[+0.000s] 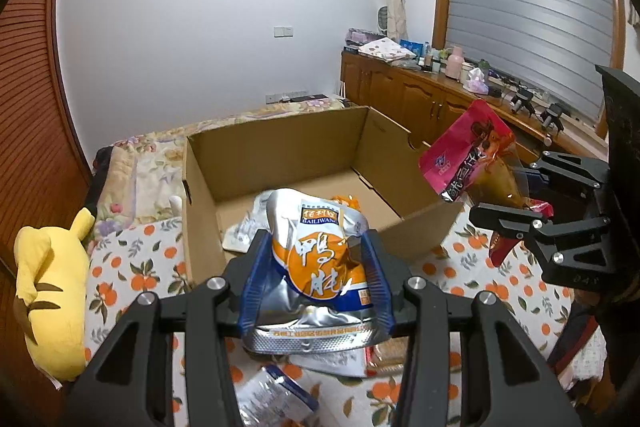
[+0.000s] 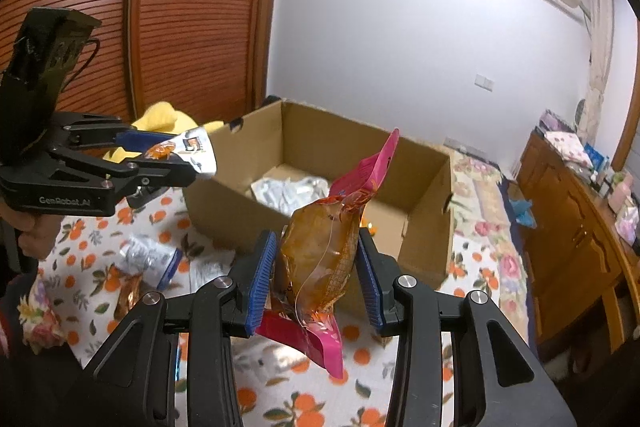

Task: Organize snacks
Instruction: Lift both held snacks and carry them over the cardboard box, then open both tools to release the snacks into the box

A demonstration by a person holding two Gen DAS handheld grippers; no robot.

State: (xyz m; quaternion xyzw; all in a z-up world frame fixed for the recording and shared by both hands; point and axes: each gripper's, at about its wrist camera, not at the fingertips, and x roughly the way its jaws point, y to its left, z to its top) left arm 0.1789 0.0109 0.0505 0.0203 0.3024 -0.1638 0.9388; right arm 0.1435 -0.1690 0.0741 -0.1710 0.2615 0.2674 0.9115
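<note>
Squarely between each gripper's jaws, a snack: silver-orange pouch (image 1: 320, 263) left, pink packet (image 2: 320, 251) right.

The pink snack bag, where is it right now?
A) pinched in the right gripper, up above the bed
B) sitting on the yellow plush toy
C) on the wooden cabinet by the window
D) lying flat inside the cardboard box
A: the right gripper has its blue pads squeezed on the pink snack bag, which hangs in the air in front of the cardboard box, not inside it.
</note>
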